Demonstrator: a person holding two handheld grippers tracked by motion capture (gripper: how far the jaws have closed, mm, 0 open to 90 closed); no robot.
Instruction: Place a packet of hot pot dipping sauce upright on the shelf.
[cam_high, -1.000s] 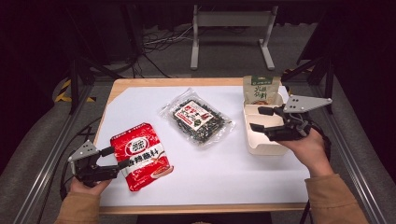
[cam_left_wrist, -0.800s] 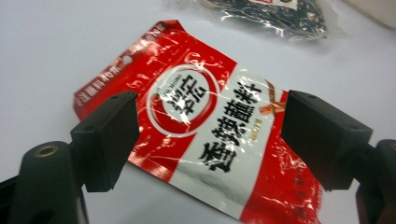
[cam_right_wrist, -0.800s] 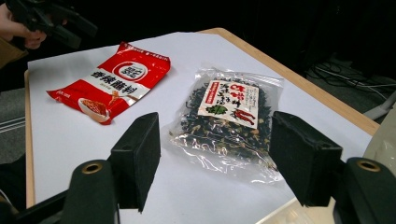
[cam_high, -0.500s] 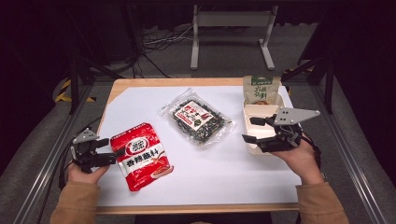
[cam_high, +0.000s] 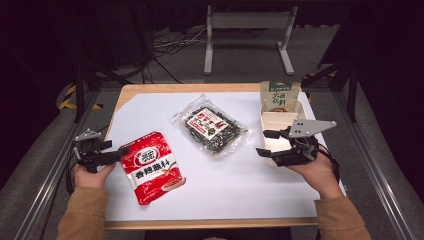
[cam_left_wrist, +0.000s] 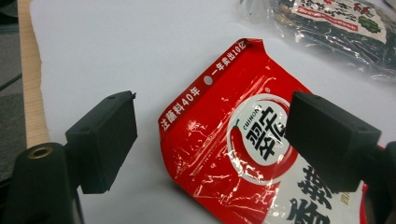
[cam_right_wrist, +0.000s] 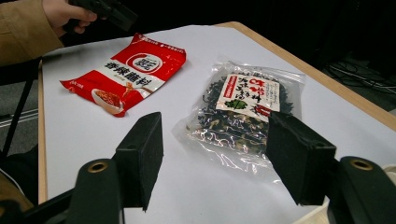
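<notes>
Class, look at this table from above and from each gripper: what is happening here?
A person at a table holds a gripper in each hand. The left gripper, jaws open, sits at the top edge of a red seasoning packet lying flat on the white table cover, not gripping it. The right gripper, also open and empty, hovers by a cream divided box that holds a green pouch, and faces a clear bag of dried seaweed in the middle.

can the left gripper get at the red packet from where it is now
Probably yes. The left gripper sits open right at the near corner of the red packet, jaws either side of its edge, with bare white table around and nothing between them.
</notes>
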